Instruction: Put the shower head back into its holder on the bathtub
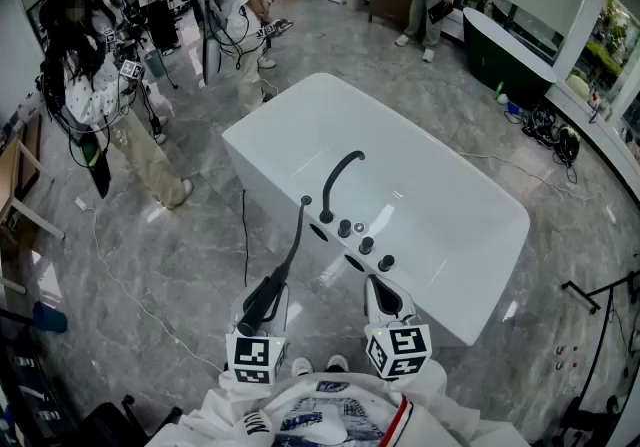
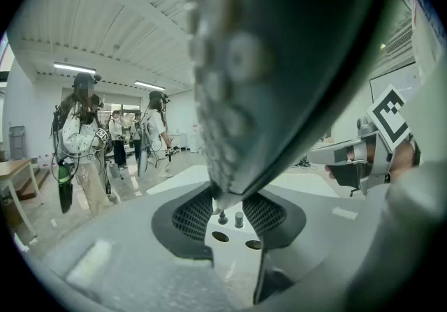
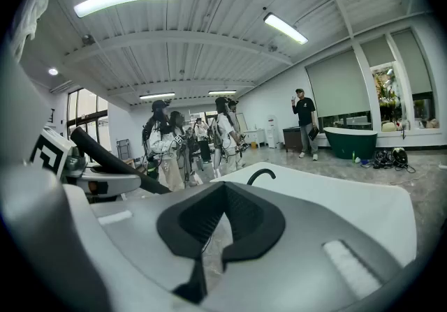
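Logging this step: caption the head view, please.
Left gripper holds black wand-shaped shower head toward rim of white bathtub with black curved spout; right gripper empty.

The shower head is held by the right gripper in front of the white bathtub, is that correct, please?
Not quite: the shower head is held by the left gripper, not the right, in front of the white bathtub. The head view shows this, and the left gripper view shows it between that gripper's fingers.
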The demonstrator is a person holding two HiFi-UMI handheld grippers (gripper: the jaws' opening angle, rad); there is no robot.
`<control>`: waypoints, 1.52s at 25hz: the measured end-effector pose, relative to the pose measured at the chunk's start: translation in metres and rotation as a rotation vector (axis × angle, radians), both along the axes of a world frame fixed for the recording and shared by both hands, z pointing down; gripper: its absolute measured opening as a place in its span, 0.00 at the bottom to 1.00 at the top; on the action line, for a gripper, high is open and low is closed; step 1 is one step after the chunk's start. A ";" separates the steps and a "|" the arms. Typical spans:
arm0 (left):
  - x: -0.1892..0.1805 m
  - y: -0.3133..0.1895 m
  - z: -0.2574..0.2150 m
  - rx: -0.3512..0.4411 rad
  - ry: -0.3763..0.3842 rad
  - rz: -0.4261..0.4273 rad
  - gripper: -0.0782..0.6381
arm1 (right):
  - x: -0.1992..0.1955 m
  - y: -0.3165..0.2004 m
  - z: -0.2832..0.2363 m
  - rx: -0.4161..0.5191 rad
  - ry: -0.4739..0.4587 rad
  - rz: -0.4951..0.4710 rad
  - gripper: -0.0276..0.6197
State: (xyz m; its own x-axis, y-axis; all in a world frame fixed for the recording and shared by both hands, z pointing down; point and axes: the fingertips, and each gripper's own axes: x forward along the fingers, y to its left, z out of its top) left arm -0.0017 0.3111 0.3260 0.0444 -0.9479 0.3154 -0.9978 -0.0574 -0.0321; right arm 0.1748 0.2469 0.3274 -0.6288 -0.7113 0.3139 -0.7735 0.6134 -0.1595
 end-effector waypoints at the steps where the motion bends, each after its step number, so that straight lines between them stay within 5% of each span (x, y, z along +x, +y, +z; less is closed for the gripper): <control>1: 0.000 -0.001 -0.003 0.000 0.002 -0.001 0.30 | 0.001 0.000 0.000 -0.001 0.000 0.001 0.05; 23: 0.006 -0.006 -0.005 -0.008 0.014 -0.009 0.30 | 0.005 -0.005 0.006 -0.032 -0.030 -0.006 0.05; 38: -0.006 -0.017 -0.017 0.029 -0.095 -0.131 0.30 | 0.014 -0.020 0.031 -0.080 -0.004 -0.081 0.05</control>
